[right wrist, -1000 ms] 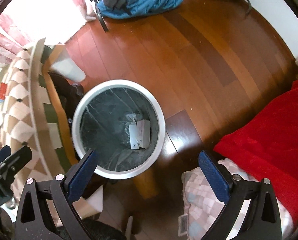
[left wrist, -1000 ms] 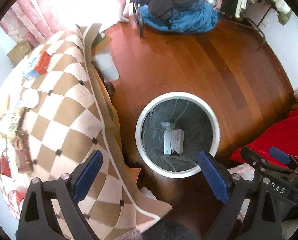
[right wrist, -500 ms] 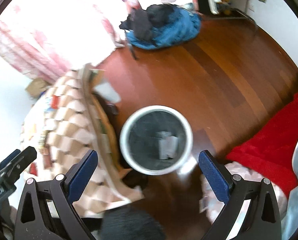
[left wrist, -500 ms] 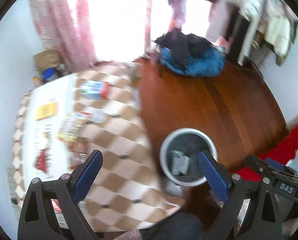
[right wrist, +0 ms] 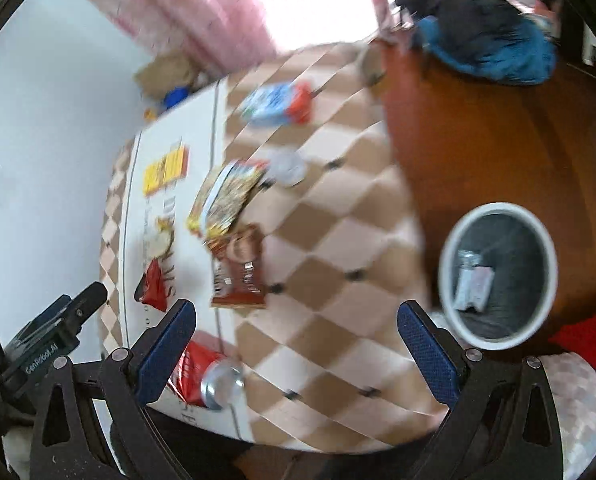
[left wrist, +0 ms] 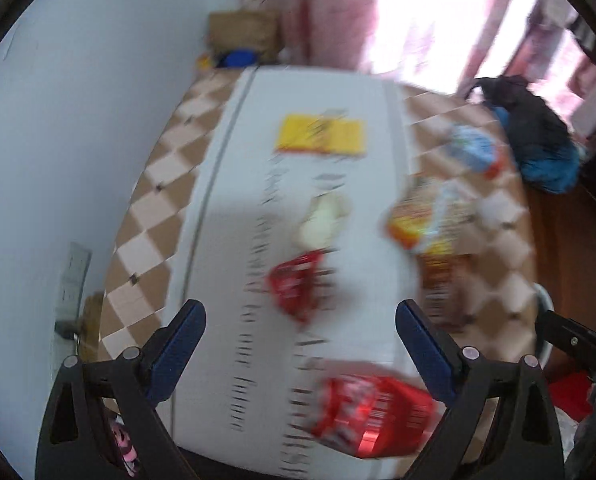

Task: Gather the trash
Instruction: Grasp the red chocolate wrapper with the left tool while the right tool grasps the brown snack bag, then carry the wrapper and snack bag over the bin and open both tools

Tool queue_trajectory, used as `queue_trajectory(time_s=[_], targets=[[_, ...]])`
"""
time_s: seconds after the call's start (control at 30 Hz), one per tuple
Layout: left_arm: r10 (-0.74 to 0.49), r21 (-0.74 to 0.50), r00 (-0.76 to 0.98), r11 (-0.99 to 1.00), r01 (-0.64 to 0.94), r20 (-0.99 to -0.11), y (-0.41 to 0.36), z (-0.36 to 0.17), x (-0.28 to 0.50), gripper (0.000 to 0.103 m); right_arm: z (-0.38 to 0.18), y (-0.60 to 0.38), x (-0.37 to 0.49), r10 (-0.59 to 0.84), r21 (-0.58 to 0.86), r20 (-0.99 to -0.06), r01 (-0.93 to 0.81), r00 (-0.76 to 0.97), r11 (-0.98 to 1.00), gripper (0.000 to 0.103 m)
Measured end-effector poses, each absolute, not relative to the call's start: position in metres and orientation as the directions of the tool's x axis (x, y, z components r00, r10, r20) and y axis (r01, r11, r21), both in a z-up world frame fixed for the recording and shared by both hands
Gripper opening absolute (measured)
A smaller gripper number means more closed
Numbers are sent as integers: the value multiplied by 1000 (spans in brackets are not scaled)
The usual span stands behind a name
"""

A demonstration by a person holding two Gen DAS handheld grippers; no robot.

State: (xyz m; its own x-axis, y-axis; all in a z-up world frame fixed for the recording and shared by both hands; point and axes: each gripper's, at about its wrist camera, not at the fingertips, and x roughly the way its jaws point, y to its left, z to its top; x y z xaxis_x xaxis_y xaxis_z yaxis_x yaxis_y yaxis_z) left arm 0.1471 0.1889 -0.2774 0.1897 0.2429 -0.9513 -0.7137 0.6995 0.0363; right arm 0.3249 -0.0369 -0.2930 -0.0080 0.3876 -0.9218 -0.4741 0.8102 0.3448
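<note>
Both views are motion-blurred. My left gripper is open and empty above the table. Below it lie a small red wrapper, a large red packet, a pale crumpled piece, a yellow packet, an orange snack bag and a blue-white carton. My right gripper is open and empty over the table's checkered cloth. A brown wrapper, the snack bag and a red can-like packet lie near it. The white-rimmed bin holds some trash.
The bin stands on the wooden floor right of the table. A blue and black pile of clothes lies by the pink curtains. A cardboard box sits behind the table. A red cloth lies at far right.
Both grippers swung up and left from above the bin to above the table. The bin has left the left wrist view and shifted right in the right wrist view.
</note>
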Motion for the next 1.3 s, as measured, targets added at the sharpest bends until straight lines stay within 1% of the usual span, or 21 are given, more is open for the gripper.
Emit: queue_trajectory(time_s=[0.1,0.27,0.4,0.43,0.5,0.57,0.6,0.63,0.67,0.7,0.8,0.93,0.97,1.0,1.03,1.07,1.13,1.17,1.3], targets=[[220,31,162,676,-736,-962,208,-300,131,96,-330,12,312,339,322,-939,-509,-62,798,102],[180,13,150,679,-734,-972,220,-325,122,96,-378,57,308,241,252,-966,-543,-93,801,102],[136,-17,155,694,-720,-979,221,-339,128,96,-397,74,306,194,190,-979,-572,-55,798,100],[129,-22,155,698,-715,-979,220,-343,131,95,-399,77,303,178,158,-984,-593,-25,790,98],[112,-34,160,711,-703,-981,217,-348,138,89,-400,82,300,146,99,-989,-623,24,776,91],[106,-30,153,723,-690,-982,214,-353,145,86,-398,83,298,120,47,-990,-649,68,760,70],[102,-30,153,730,-683,-983,211,-356,148,85,-396,81,298,108,24,-990,-658,88,753,66],[99,-29,150,735,-677,-984,210,-359,150,85,-395,79,299,106,23,-991,-660,87,751,58],[98,-26,146,741,-672,-984,208,-361,152,83,-393,75,301,106,23,-991,-659,86,752,57],[97,-24,143,745,-667,-985,206,-363,153,78,-392,69,306,91,4,-991,-653,99,757,57],[98,-14,132,753,-658,-986,201,-370,154,73,-392,55,317,84,8,-992,-632,91,775,57],[122,3,137,756,-655,-983,194,-370,155,61,-395,47,322,93,26,-993,-623,74,782,58],[125,3,140,757,-653,-982,194,-370,155,56,-395,47,323,88,22,-993,-624,75,781,58],[129,4,144,757,-654,-981,194,-369,155,45,-395,46,323,86,18,-993,-626,78,780,58],[133,5,147,756,-654,-980,193,-368,154,39,-395,45,323,86,17,-993,-626,79,780,59],[133,4,147,755,-656,-980,192,-367,155,31,-395,45,323,83,13,-993,-625,83,781,59],[134,5,146,753,-657,-980,191,-366,155,27,-395,48,323,80,8,-993,-622,89,783,59],[136,7,145,752,-660,-980,192,-366,154,19,-395,47,321,81,7,-993,-620,92,784,59],[153,15,150,748,-663,-977,199,-365,153,16,-395,50,313,81,-4,-991,-627,106,779,57]])
